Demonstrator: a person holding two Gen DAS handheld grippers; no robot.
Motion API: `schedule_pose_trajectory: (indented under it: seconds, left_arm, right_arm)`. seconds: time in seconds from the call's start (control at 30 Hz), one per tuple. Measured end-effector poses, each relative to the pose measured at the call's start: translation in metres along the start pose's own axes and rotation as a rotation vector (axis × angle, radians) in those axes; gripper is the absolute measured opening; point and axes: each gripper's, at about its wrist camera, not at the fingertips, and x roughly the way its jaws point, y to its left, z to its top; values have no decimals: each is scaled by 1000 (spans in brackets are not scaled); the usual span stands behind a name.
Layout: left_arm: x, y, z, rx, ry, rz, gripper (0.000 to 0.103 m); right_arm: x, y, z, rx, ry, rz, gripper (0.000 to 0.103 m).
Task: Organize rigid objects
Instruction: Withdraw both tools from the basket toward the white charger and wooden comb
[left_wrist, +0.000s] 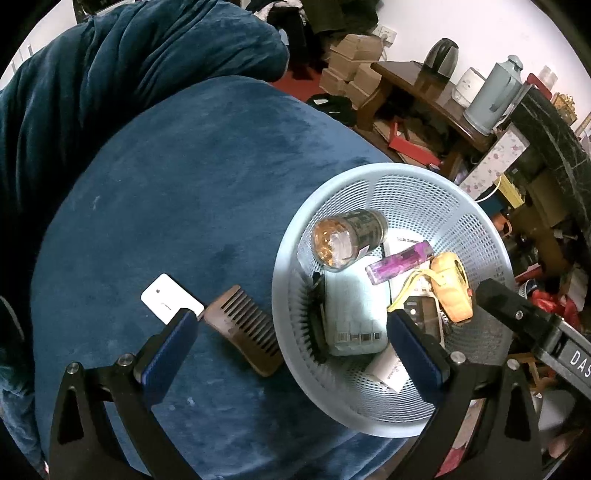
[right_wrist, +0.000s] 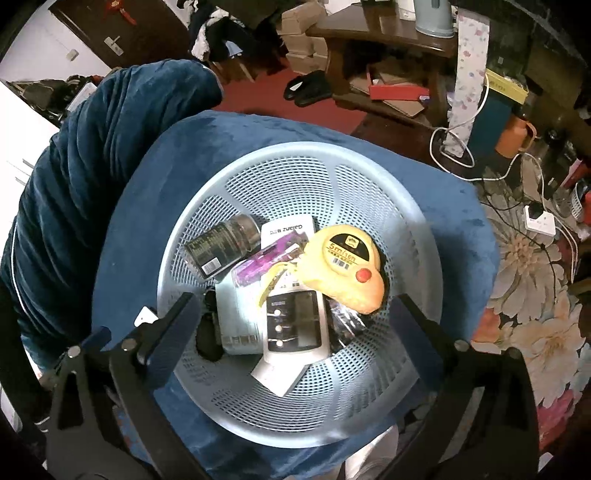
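Beside basket rim (left_wrist: 295, 236), comb (left_wrist: 243, 328).

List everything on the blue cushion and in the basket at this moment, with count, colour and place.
basket: 1, pale blue mesh, on the blue cushion
tape measure: 1, yellow with red button, in basket, on top of the pile
lighter: 1, purple translucent, in basket, centre
jar: 1, dark label, on its side in basket, far-left part
remote control: 1, white and black, in basket under the tape measure
pale blue box: 1, in basket, left part
comb: 1, brown wood, on cushion left of basket
white card: 1, on cushion left of comb
left gripper: 1, black, open, empty, above the comb and basket edge
right gripper: 1, black, open, empty, over basket
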Motion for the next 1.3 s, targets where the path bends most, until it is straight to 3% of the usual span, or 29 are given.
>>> schedule_pose_trajectory:
  seconds: [1.07, 1.3]
  left_arm:
    - [3, 4, -1, 10, 2, 6, 102]
    - [1, 24, 1, -17, 4, -6, 102]
  right_arm:
    - [4, 2, -5, -30, 27, -29, 103]
    - [5, 7, -6, -47, 30, -29, 103]
